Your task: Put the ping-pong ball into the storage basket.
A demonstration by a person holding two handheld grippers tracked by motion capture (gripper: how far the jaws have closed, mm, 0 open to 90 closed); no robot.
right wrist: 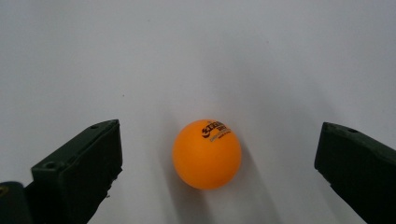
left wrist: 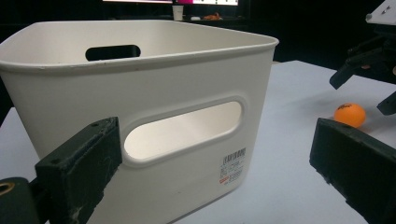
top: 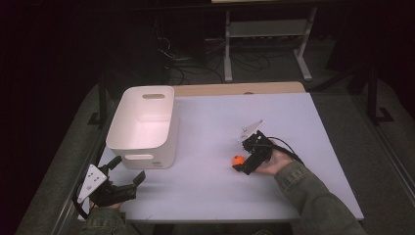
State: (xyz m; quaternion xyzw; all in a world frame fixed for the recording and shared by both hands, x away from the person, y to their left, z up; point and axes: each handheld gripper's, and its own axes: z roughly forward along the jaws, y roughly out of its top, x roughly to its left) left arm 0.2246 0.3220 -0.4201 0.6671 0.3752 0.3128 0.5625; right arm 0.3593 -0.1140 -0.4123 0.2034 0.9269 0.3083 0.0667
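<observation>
Slick white table (top: pixel 205 191): right gripper (right wrist: pixel 208 161) jaws wide, empty, straddling orange ball (right wrist: pixel 207 154); off-centre close squirts it away; left gripper (top: pixel 128 172) open, idle by bin (top: pixel 142 122)

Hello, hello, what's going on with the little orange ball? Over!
Right gripper open, jaws either side of small orange ball, not touching. Left gripper open, facing white plastic bin. Nothing blocking.

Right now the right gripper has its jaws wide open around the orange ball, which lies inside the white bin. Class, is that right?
Not quite. The right gripper does have its jaws wide open on either side of the orange ball, but the ball lies on the white table, not inside the white bin. The high view shows the ball well to the right of the bin.
</observation>
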